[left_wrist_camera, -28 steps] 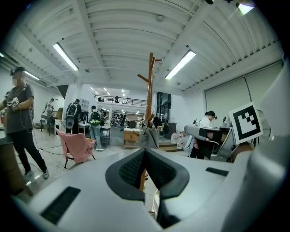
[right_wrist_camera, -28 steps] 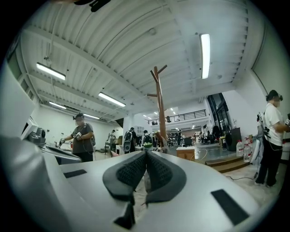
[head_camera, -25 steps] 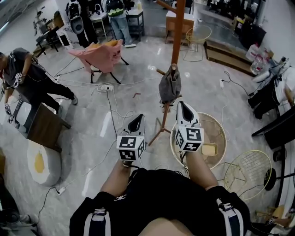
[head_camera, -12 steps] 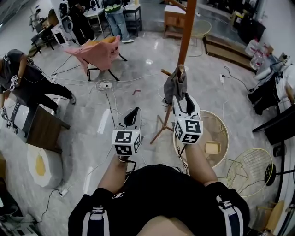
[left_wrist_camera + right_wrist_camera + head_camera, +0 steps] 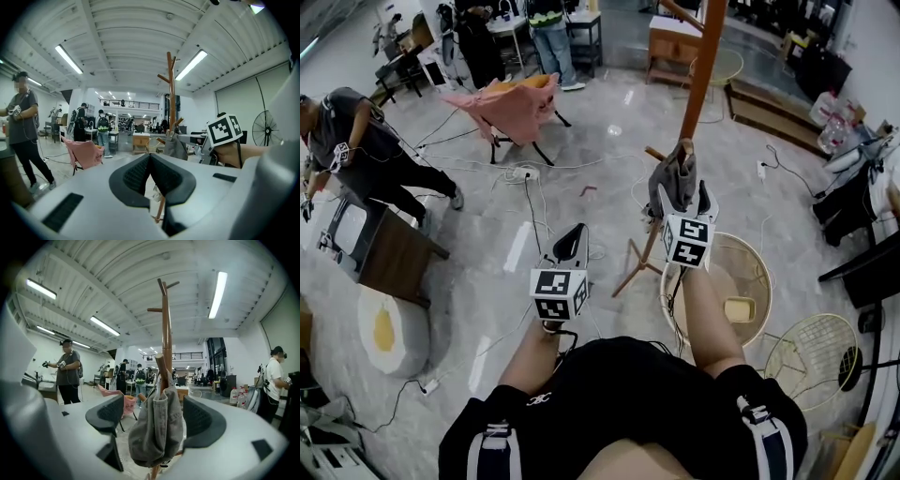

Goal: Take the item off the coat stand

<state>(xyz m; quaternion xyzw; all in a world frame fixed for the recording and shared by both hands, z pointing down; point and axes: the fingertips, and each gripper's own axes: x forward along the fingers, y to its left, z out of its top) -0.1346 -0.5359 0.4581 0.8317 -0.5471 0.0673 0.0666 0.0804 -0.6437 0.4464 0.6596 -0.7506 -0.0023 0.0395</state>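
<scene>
A grey cloth cap (image 5: 672,176) hangs on a low peg of the wooden coat stand (image 5: 699,70). My right gripper (image 5: 682,194) is raised to it and its jaws are opening. The cap (image 5: 157,432) hangs between the two pads, which stand apart from the cloth on either side. In the right gripper view the stand's pole (image 5: 166,333) rises straight behind the cap. My left gripper (image 5: 574,242) is held lower and to the left, shut with nothing in it. In the left gripper view the stand (image 5: 171,103) is ahead to the right.
A round wire basket (image 5: 753,272) holding a yellow thing stands right of the stand's legs, and another wire basket (image 5: 811,352) is further right. Cables run over the floor. A pink-draped chair (image 5: 516,103) and a person (image 5: 356,150) are at the left, with more people at the back.
My right gripper has moved forward and up to the cap, and its jaws have gone from shut to spread around it. The left gripper has hardly moved.
</scene>
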